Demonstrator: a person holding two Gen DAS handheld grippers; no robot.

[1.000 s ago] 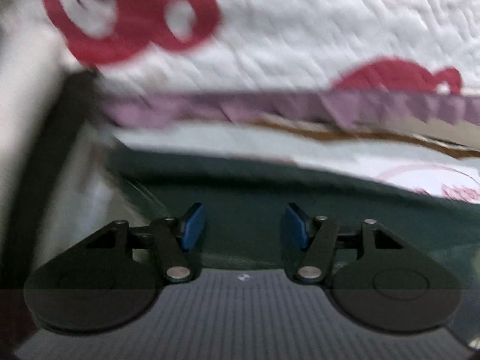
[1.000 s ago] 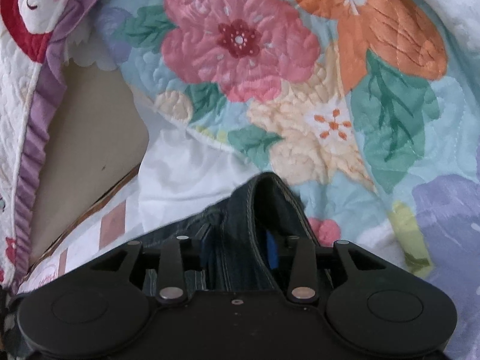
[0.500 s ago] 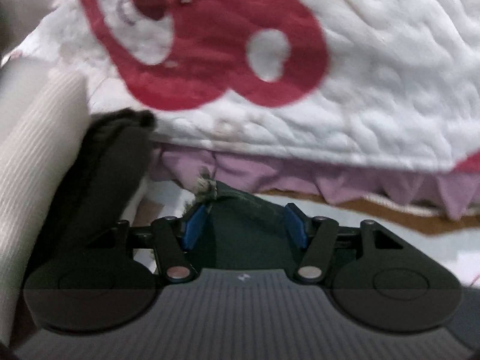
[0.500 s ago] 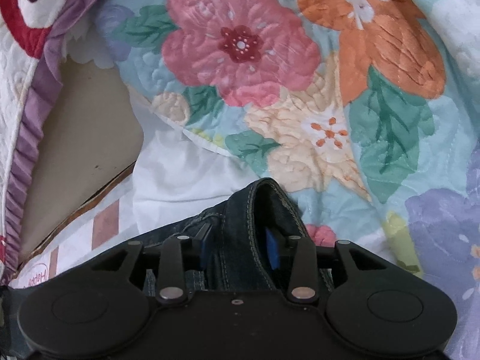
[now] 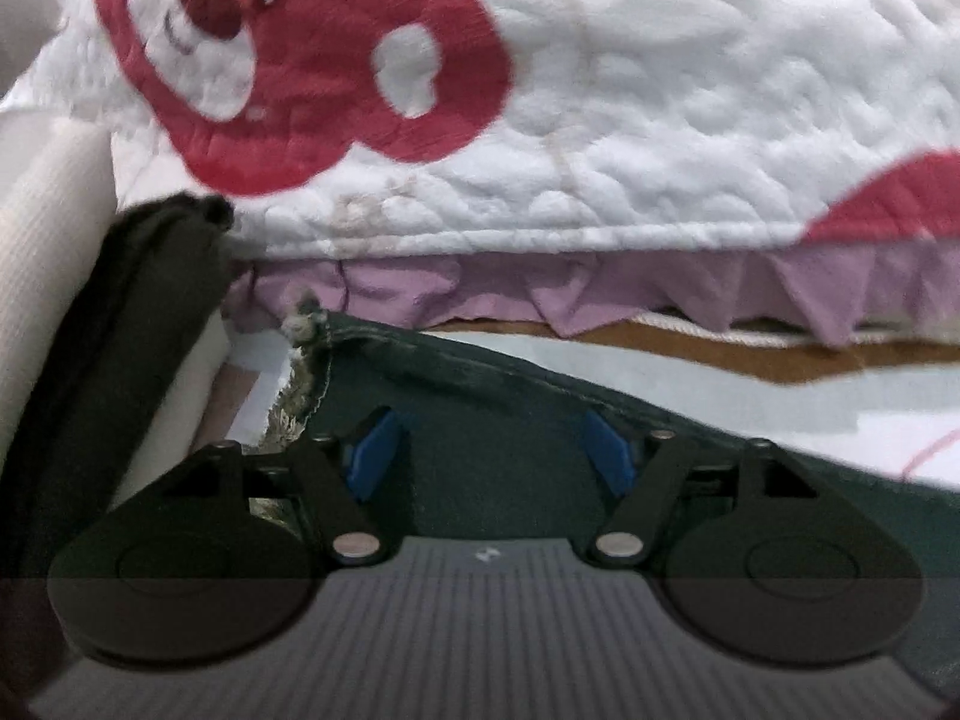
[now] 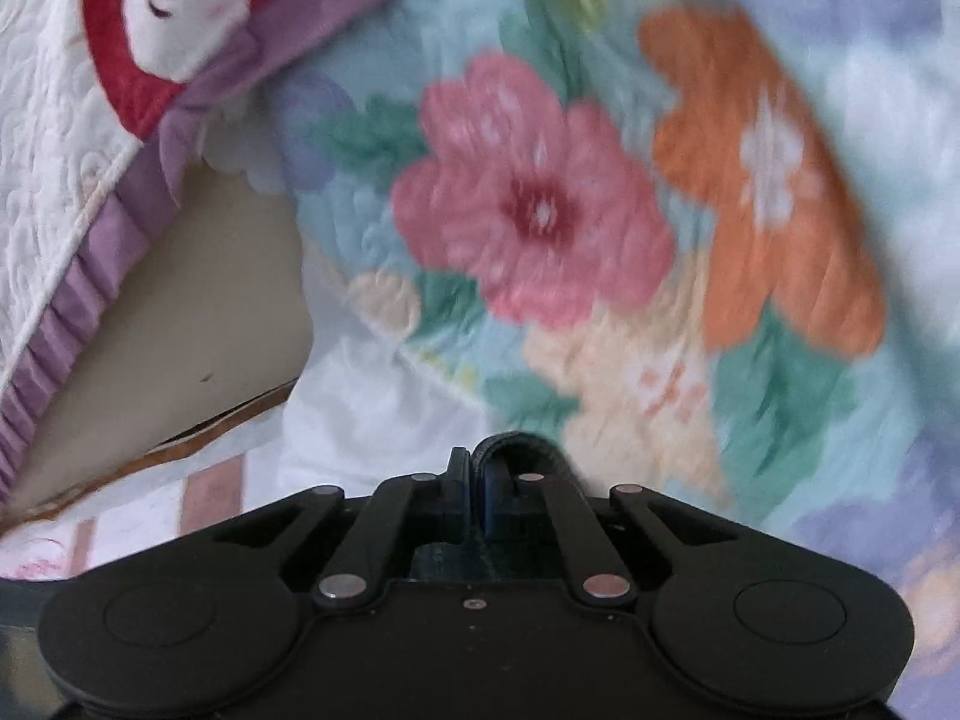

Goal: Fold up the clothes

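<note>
My right gripper (image 6: 477, 495) pinches a thick fold of the dark blue denim jeans (image 5: 480, 450); my left gripper (image 5: 489, 450) is spread wide over their frayed hem. The jeans lie on the bed by the white quilt with red bears (image 5: 630, 120). No finished fold shows. Hem points toward the quilt's edge; their full long axis is hidden.

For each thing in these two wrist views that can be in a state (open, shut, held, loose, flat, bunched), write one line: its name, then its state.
left gripper: open, blue pads apart over the cloth.
right gripper: shut on the denim fold.
jeans hem: frayed corner raised, lying loose between the open fingers, not pinched.
denim fold: doubled over, clamped.
bear quilt: draped, purple ruffle hanging at its edge.
floral quilt: spread out, blurred.
</note>
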